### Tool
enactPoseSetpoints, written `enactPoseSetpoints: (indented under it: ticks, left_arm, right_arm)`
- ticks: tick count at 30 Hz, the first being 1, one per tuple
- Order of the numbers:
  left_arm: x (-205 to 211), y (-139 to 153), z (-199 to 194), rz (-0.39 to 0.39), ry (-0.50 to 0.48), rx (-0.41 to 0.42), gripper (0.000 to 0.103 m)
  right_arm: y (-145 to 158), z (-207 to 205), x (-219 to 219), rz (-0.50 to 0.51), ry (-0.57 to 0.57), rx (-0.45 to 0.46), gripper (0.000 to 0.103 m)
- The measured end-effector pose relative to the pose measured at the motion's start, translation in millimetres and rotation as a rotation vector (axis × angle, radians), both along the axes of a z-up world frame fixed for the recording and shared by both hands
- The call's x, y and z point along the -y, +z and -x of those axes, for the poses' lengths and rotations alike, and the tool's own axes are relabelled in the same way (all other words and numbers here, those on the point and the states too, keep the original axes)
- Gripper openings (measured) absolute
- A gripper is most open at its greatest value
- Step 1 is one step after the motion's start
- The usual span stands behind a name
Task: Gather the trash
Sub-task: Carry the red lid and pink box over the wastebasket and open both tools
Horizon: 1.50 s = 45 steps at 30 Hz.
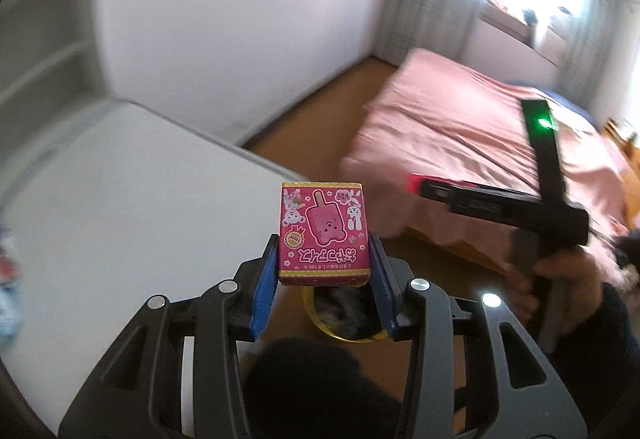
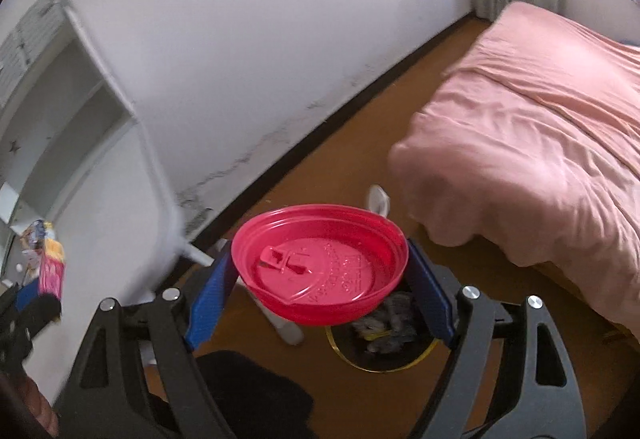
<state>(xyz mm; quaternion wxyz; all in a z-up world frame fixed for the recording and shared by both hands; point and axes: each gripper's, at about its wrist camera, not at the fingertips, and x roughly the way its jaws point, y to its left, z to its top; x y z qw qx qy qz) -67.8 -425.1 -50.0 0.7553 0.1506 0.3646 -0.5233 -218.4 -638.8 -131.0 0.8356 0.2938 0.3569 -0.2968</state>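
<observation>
Item 1: left gripper (image 1: 323, 263), its 2 blue pads clamped on the side faces of a small pink cardboard box printed with a cartoon ice-pop (image 1: 323, 232). The box stands upright between the pads, its long axis running away from the gripper.

Item 2: right gripper (image 2: 320, 279), blue pads pinching a round red plastic cup lid (image 2: 322, 263) by opposite rim edges; the lid lies roughly flat, tilted slightly.

Item 3: yellow-rimmed round bin holding grey crumpled waste (image 2: 380, 335), on the brown floor. It sits directly below and just beyond the right gripper's pads, partly under the lid; in the left wrist view it appears beneath the box (image 1: 340, 315).

Judgement: both pieces hang nearly over the bin; release calls for little further travel. The right gripper looks nearer.

Item 4: bed with a pink cover (image 2: 540, 143), ahead to the right, well apart.
</observation>
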Motion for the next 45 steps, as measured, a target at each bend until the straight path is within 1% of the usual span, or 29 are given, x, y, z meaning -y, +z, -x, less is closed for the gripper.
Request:
enactPoseSetpoints:
  ticks: [3, 5, 8, 9, 12, 15, 17, 28, 36, 38, 40, 45]
  left_arm:
    - [31, -24, 17, -0.045, -0.056, -0.027, 0.041]
    - [50, -45, 28, -0.087, -0.098, -0.053, 0.041]
    - [75, -74, 40, -0.138, -0.132, -0.075, 0.041]
    - [84, -85, 41, -0.158, -0.138, -0.087, 0.041]
    - [104, -106, 42, -0.193, -0.146, -0.115, 0.041]
    - [116, -119, 48, -0.215, -0.151, -0.123, 0.041]
    - [117, -125, 47, -0.227, -0.150, -0.119, 0.041]
    - [142, -156, 41, -0.272, -0.149, -0.160, 0.041]
    - [153, -165, 40, -0.272, -0.168, -0.177, 0.042]
    - [154, -166, 40, -0.269, -0.167, -0.182, 0.047]
    - [155, -166, 40, -0.260, -0.163, -0.183, 0.062]
    - [152, -162, 40, -0.256, -0.161, -0.175, 0.066]
  right_arm:
    - [-25, 13, 19, -0.077, -0.016, -0.025, 0.079]
    - [-40, 15, 25, -0.101, -0.016, -0.057, 0.079]
    - [-53, 19, 32, -0.131, -0.025, -0.079, 0.079]
    - [-60, 21, 36, -0.142, -0.031, -0.087, 0.079]
    - [-71, 28, 39, -0.165, -0.038, -0.095, 0.079]
    - [-75, 31, 42, -0.170, -0.049, -0.099, 0.080]
    - [-79, 31, 42, -0.177, -0.050, -0.106, 0.080]
    - [-91, 29, 49, -0.207, -0.048, -0.118, 0.081]
    - [-93, 32, 53, -0.224, -0.063, -0.099, 0.081]
    - [-93, 31, 54, -0.231, -0.064, -0.097, 0.082]
    - [-94, 31, 54, -0.236, -0.061, -0.093, 0.085]
    - [-93, 30, 54, -0.238, -0.058, -0.088, 0.086]
